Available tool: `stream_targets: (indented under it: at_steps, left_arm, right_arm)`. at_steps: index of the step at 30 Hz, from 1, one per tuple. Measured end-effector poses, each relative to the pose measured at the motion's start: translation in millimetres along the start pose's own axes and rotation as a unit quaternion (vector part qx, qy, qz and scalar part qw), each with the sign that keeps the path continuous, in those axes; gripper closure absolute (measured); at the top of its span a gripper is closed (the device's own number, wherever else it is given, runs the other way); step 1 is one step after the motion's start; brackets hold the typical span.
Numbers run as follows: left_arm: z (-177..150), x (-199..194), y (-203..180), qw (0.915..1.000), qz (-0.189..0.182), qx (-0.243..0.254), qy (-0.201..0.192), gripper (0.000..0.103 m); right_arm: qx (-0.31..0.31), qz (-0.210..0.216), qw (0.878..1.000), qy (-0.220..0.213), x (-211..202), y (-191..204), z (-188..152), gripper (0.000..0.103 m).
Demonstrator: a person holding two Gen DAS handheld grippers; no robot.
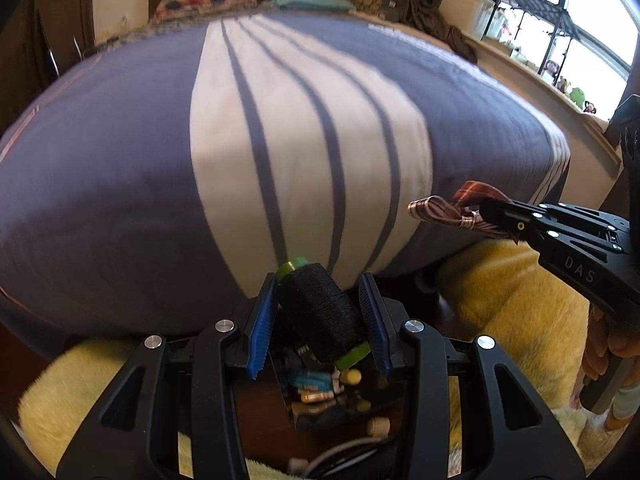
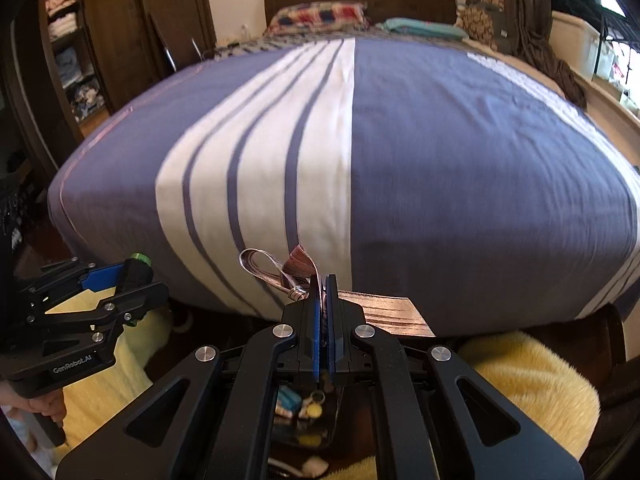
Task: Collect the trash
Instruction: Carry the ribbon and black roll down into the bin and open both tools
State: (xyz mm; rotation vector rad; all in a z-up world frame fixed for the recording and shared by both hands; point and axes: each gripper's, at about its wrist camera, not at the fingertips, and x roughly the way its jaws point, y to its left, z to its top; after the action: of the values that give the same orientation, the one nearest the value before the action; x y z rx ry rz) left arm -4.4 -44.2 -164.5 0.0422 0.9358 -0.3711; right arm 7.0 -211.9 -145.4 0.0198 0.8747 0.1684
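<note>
My left claw (image 1: pixel 320 316) grips a black thread spool (image 1: pixel 322 312); my right claw (image 2: pixel 325 312) is clamped on a striped ribbon (image 2: pixel 296 270), both near the bed's (image 2: pixel 460 160) foot edge

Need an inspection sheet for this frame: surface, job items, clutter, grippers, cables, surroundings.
Surface: bed with a blue-and-white striped cover, nothing lying on the cover.
Job's things: black thread spool with green ends; striped ribbon with a loop.
Clutter: dark bin below both grippers, holding small mixed items; yellow fluffy blanket on either side of it.
Grippers: left gripper shut on the thread spool; right gripper shut on the ribbon; both are above the bin.
Cables: pale cord at the bottom edge, likely a cable.
Surroundings: pillows at the headboard, open wardrobe, window shelf with small items.
</note>
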Motion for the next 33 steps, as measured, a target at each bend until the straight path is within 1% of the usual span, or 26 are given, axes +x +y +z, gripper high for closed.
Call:
stream_targets:
  at_steps: [4, 6, 12, 18, 22, 28, 30, 33]
  left_arm:
    - [-20.0, 21.7, 4.2, 0.9993, -0.004, -0.011, 0.034, 0.064]
    - [-28.8, 32.2, 6.2, 0.9986, -0.007, -0.014, 0.049, 0.063]
    - [-49.8, 67.0, 11.7, 0.9945, -0.02, -0.026, 0.1, 0.063]
    - [-66.8, 102.8, 13.7, 0.9869, -0.04, -0.039, 0.151, 0.063]
    - [-75.1, 123.8, 14.5, 0.9803, -0.059, -0.046, 0.183, 0.063]
    - [-73.5, 140.3, 9.2, 0.9743, -0.076, -0.042, 0.208, 0.063]
    - [-71.7, 143.3, 8.7, 0.9729, -0.078, -0.042, 0.214, 0.062]
    - [-72.2, 146.7, 9.4, 0.9722, -0.073, -0.046, 0.218, 0.062]
  right_arm:
    - [0.004, 0.016, 0.999, 0.032, 18.1, 0.8, -12.3, 0.099]
    - [-0.001, 0.017, 0.999, 0.051, 30.0, 4.1, -20.2, 0.099]
    - [0.004, 0.038, 0.994, 0.103, 60.7, 7.0, -37.9, 0.099]
    - [0.02, 0.057, 0.986, 0.158, 96.9, 3.6, -51.3, 0.099]
    - [0.029, 0.071, 0.977, 0.199, 123.0, 4.7, -60.5, 0.099]
    - [0.038, 0.068, 0.971, 0.226, 145.1, 3.0, -66.2, 0.099]
    - [0.043, 0.068, 0.969, 0.232, 149.4, 3.5, -66.6, 0.096]
    - [0.05, 0.07, 0.968, 0.236, 150.4, -2.6, -63.8, 0.095]
